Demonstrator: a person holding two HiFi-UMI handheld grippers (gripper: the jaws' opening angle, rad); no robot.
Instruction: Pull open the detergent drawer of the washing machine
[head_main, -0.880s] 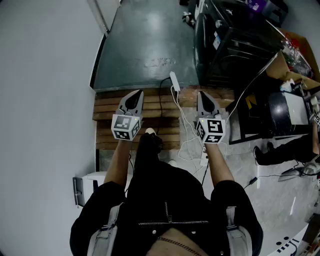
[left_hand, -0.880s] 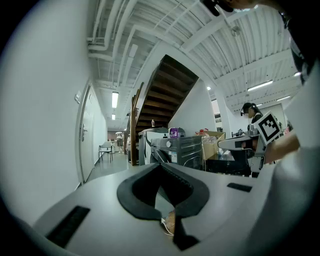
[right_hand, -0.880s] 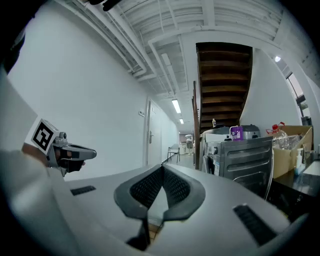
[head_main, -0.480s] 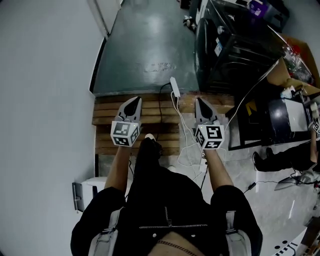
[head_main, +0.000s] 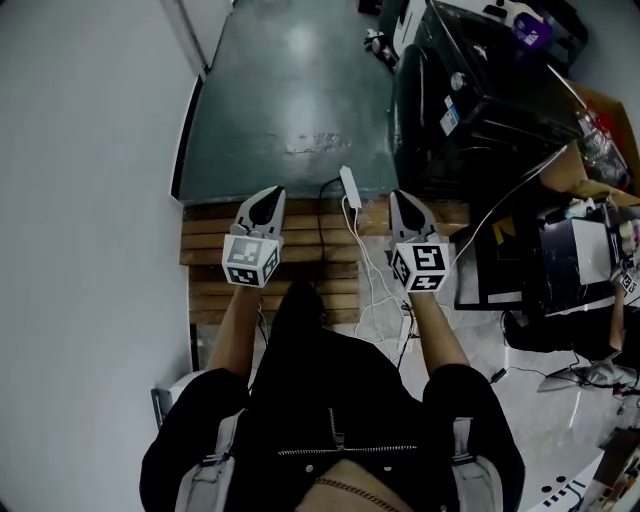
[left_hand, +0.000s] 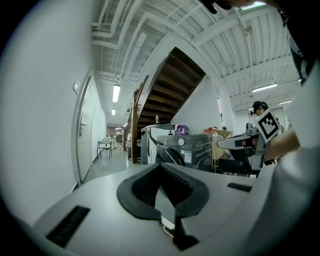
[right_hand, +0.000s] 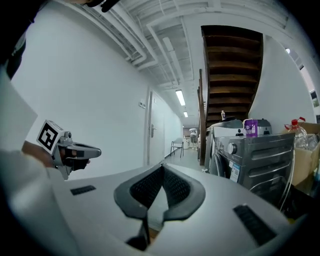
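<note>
A person stands and holds two tools out in front, side by side and almost level. The left gripper (head_main: 266, 192) has its fingers pressed together at the tips, with nothing between them. The right gripper (head_main: 400, 197) has its fingers pressed together too, and it also holds nothing. Both are up in the air over some brown wooden slats (head_main: 300, 250) on the floor. A white power strip (head_main: 349, 185) lies at the far edge of the slats, between the two grippers, and a white cable (head_main: 375, 290) runs from it in loops over the slats. Past the slats is a smooth dark green floor (head_main: 290, 90). The washing machine (head_main: 470, 100) is dark and stands ahead and off to the right, well apart from both grippers. In the right gripper view it has a round knob (right_hand: 231, 148) near the top of its front, but the detergent drawer is too hard to pick out. A purple bottle (right_hand: 250, 127) stands on top of a machine there. Dark stairs (right_hand: 230, 65) go up behind it, and a white door (right_hand: 152, 130) is in the wall on the left.
</note>
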